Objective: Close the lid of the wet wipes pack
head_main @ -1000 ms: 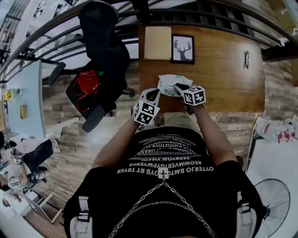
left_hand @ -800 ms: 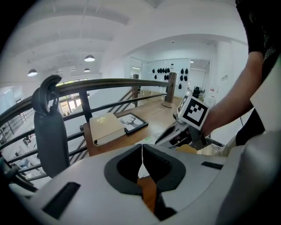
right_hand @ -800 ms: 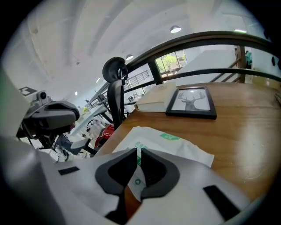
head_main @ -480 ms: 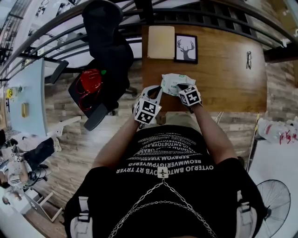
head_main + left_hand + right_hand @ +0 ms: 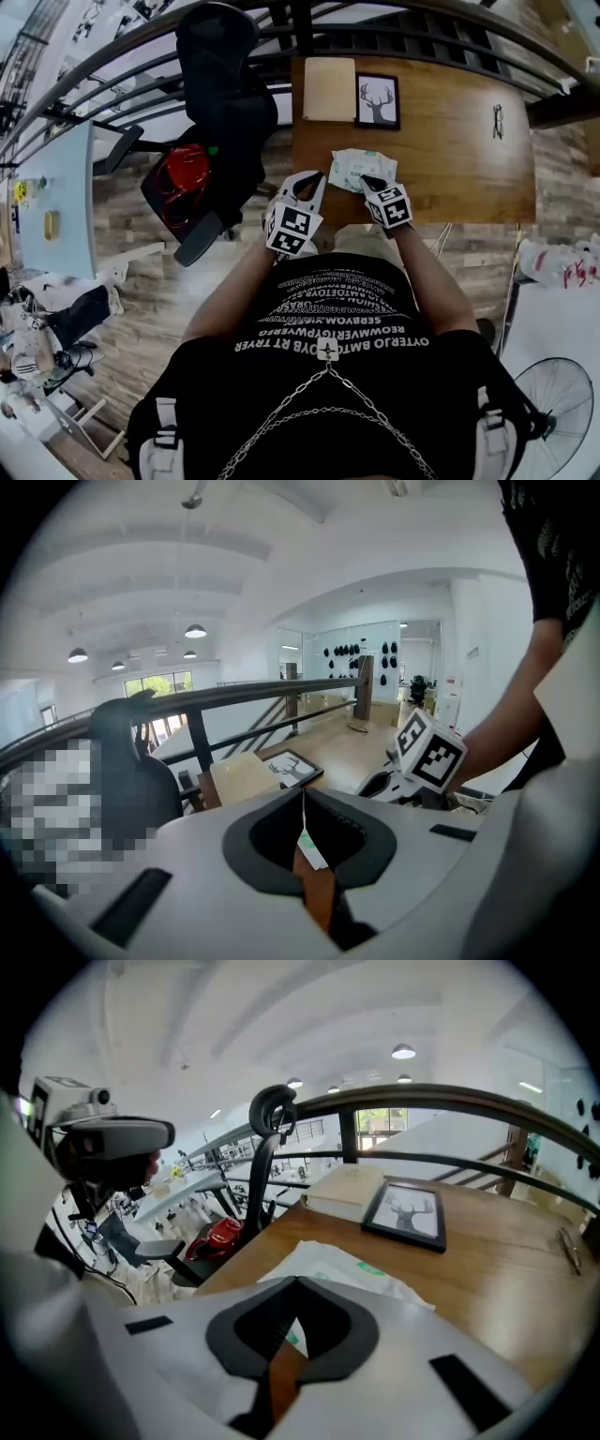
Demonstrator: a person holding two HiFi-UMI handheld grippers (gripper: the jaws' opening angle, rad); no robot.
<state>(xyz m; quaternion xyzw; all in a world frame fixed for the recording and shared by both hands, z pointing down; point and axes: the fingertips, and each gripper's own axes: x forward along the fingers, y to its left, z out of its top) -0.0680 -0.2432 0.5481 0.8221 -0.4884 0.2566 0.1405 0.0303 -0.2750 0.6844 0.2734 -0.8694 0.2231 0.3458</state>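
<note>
I see the wet wipes pack (image 5: 359, 167) lying on the bench (image 5: 459, 141) near its front edge; my left gripper (image 5: 311, 182) hangs just left of it, fingers closed on nothing; my right gripper (image 5: 374, 182) sits at the pack's near edge, fingers likewise pressed together, empty.

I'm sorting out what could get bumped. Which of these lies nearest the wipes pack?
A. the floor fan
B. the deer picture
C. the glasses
B. The deer picture lies flat on the table just beyond the pack, while the glasses are far off toward the table's right end.
</note>
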